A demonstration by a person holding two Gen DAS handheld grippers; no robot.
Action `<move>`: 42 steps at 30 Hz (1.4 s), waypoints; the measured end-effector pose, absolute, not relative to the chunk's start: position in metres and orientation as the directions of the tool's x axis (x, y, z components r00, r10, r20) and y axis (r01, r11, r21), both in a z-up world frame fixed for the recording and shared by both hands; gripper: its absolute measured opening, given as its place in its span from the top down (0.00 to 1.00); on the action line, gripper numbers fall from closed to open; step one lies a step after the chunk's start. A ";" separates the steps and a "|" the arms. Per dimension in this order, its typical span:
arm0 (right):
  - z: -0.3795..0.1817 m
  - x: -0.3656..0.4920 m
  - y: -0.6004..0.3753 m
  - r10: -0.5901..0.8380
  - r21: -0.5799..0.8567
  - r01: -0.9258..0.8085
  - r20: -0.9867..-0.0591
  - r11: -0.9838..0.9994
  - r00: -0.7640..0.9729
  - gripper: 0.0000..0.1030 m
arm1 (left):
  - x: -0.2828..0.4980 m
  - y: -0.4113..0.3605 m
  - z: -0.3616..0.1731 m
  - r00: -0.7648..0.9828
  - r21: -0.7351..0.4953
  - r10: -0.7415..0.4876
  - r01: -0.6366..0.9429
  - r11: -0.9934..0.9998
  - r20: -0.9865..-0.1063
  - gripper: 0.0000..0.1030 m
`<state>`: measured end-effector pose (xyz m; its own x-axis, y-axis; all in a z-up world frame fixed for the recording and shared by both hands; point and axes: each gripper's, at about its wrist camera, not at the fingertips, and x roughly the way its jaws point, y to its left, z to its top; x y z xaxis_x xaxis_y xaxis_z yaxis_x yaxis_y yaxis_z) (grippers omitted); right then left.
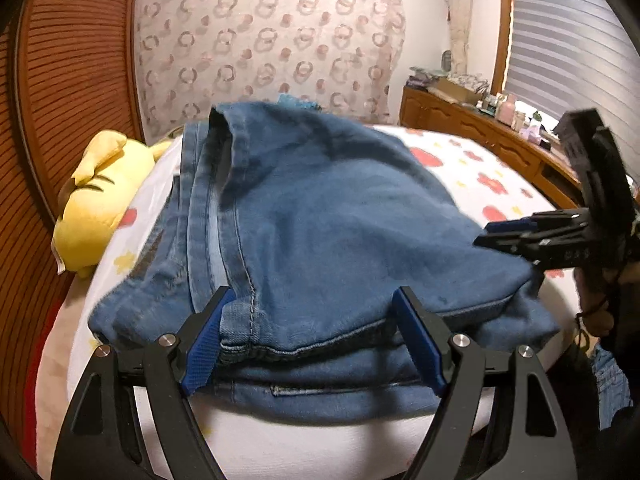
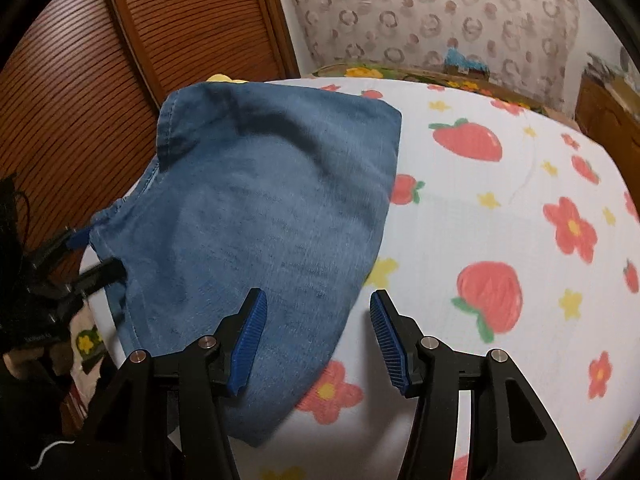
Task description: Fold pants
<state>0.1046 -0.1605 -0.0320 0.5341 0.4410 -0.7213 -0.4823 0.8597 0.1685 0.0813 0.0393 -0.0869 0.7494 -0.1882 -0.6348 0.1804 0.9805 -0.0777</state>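
Blue jeans [image 1: 320,220] lie folded in layers on a white bed sheet [image 2: 500,208] printed with strawberries and flowers. My left gripper [image 1: 314,340] is open wide, and its blue pads straddle the near edge of the folded stack without pinching it. In the left wrist view my right gripper [image 1: 520,236] hovers at the right corner of the jeans. Seen from its own camera, the right gripper [image 2: 318,340] is open: one finger is above the denim [image 2: 260,200] and the other above bare sheet. The left gripper [image 2: 96,254] shows at the denim's left edge.
A yellow plush toy [image 1: 96,208] lies at the bed's left edge, beside a louvred wooden door [image 1: 60,100]. A wooden dresser [image 1: 480,128] loaded with small items runs along the right under a window blind [image 1: 568,40]. A patterned curtain [image 1: 260,40] hangs behind the bed.
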 end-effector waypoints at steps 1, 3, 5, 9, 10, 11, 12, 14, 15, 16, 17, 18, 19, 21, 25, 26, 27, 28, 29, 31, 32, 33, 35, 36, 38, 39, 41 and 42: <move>-0.033 0.108 -0.160 0.445 0.180 -0.478 -0.722 0.860 0.530 0.46 | 0.084 0.041 -0.092 0.740 -0.083 -0.187 0.176 0.981 -0.646 0.22; -0.035 0.110 -0.162 0.466 0.222 -0.467 -0.721 0.856 0.512 0.46 | 0.083 0.042 -0.095 0.747 -0.085 -0.192 0.179 0.980 -0.636 0.22; -0.036 0.113 -0.162 0.472 0.232 -0.464 -0.719 0.855 0.510 0.46 | 0.082 0.042 -0.095 0.750 -0.078 -0.188 0.179 0.981 -0.634 0.22; -0.036 0.112 -0.157 0.486 0.238 -0.482 -0.721 0.843 0.494 0.57 | 0.082 0.043 -0.096 0.751 -0.090 -0.195 0.179 0.980 -0.631 0.22; -0.036 0.112 -0.156 0.501 0.250 -0.494 -0.720 0.833 0.481 0.66 | 0.082 0.044 -0.096 0.752 -0.094 -0.198 0.179 0.979 -0.629 0.22; -0.036 0.113 -0.155 0.508 0.253 -0.501 -0.717 0.828 0.477 0.73 | 0.082 0.044 -0.097 0.753 -0.096 -0.199 0.179 0.979 -0.627 0.22; -0.034 0.113 -0.153 0.508 0.249 -0.506 -0.716 0.826 0.479 0.89 | 0.081 0.044 -0.098 0.756 -0.095 -0.199 0.179 0.979 -0.624 0.22; -0.025 0.112 -0.149 0.509 0.232 -0.517 -0.704 0.824 0.495 0.96 | 0.080 0.043 -0.098 0.760 -0.087 -0.196 0.181 0.980 -0.620 0.22; -0.018 0.112 -0.148 0.526 0.239 -0.529 -0.690 0.814 0.498 0.96 | 0.079 0.043 -0.099 0.762 -0.088 -0.197 0.182 0.979 -0.617 0.22; -0.009 0.111 -0.147 0.540 0.240 -0.540 -0.672 0.807 0.507 0.96 | 0.078 0.043 -0.099 0.763 -0.092 -0.199 0.182 0.979 -0.615 0.22; 0.001 0.109 -0.146 0.550 0.238 -0.550 -0.656 0.800 0.516 0.96 | 0.078 0.044 -0.099 0.764 -0.098 -0.202 0.181 0.979 -0.613 0.22; 0.012 0.108 -0.143 0.564 0.237 -0.565 -0.641 0.791 0.520 0.96 | 0.078 0.044 -0.098 0.764 -0.104 -0.206 0.180 0.978 -0.612 0.22; 0.022 0.107 -0.139 0.578 0.235 -0.580 -0.625 0.780 0.524 0.97 | 0.078 0.045 -0.097 0.763 -0.116 -0.212 0.178 0.977 -0.611 0.22; 0.038 0.103 -0.128 0.592 0.214 -0.607 -0.605 0.765 0.532 0.97 | 0.075 0.052 -0.093 0.758 -0.152 -0.233 0.177 0.972 -0.610 0.22; 0.063 0.096 -0.094 0.615 0.159 -0.666 -0.580 0.729 0.534 0.97 | 0.063 0.072 -0.072 0.784 -0.189 -0.239 0.157 0.969 -0.573 0.22; 0.066 0.096 -0.085 0.619 0.147 -0.677 -0.576 0.721 0.534 0.97 | 0.060 0.078 -0.067 0.792 -0.183 -0.227 0.147 0.972 -0.567 0.22; 0.070 0.097 -0.076 0.626 0.140 -0.689 -0.572 0.711 0.530 0.97 | 0.057 0.084 -0.063 0.799 -0.178 -0.216 0.138 0.974 -0.561 0.22; 0.072 0.097 -0.066 0.635 0.137 -0.702 -0.570 0.699 0.521 0.97 | 0.052 0.093 -0.057 0.810 -0.176 -0.202 0.124 0.977 -0.551 0.22; 0.073 0.098 -0.055 0.641 0.134 -0.712 -0.569 0.690 0.515 0.97 | 0.049 0.100 -0.054 0.816 -0.176 -0.192 0.112 0.978 -0.545 0.22; 0.072 0.102 -0.035 0.654 0.130 -0.732 -0.571 0.669 0.496 0.97 | 0.041 0.117 -0.047 0.830 -0.176 -0.165 0.082 0.981 -0.533 0.22; 0.072 0.103 -0.024 0.661 0.128 -0.743 -0.573 0.657 0.486 0.97 | 0.038 0.124 -0.045 0.835 -0.173 -0.149 0.066 0.983 -0.529 0.22; 0.070 0.105 -0.016 0.665 0.127 -0.751 -0.575 0.648 0.477 0.97 | 0.035 0.132 -0.043 0.840 -0.169 -0.132 0.049 0.984 -0.527 0.22; 0.066 0.112 0.005 0.674 0.130 -0.768 -0.584 0.627 0.452 0.97 | 0.030 0.142 -0.044 0.845 -0.168 -0.110 0.024 0.985 -0.524 0.22; 0.063 0.115 0.016 0.678 0.135 -0.775 -0.591 0.617 0.437 0.97 | 0.028 0.149 -0.044 0.846 -0.169 -0.095 0.006 0.986 -0.524 0.22; 0.053 0.125 0.028 0.682 0.146 -0.789 -0.610 0.597 0.403 0.97 | 0.024 0.159 -0.045 0.848 -0.174 -0.078 -0.017 0.985 -0.525 0.22; 0.046 0.127 0.039 0.680 0.147 -0.796 -0.624 0.587 0.386 0.97 | 0.022 0.164 -0.047 0.848 -0.178 -0.069 -0.030 0.984 -0.525 0.22; 0.031 0.134 0.053 0.671 0.154 -0.804 -0.651 0.575 0.355 0.97 | 0.020 0.171 -0.049 0.847 -0.184 -0.058 -0.047 0.982 -0.528 0.22; 0.024 0.137 0.059 0.664 0.157 -0.805 -0.665 0.571 0.341 0.97 | 0.019 0.174 -0.051 0.846 -0.188 -0.055 -0.054 0.981 -0.530 0.22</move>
<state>0.1368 0.0595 0.0235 0.3413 0.6641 -0.6652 -0.8054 0.5715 0.1572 0.0185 0.1741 -0.0510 0.8462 -0.0551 -0.5300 -0.0538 0.9807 -0.1878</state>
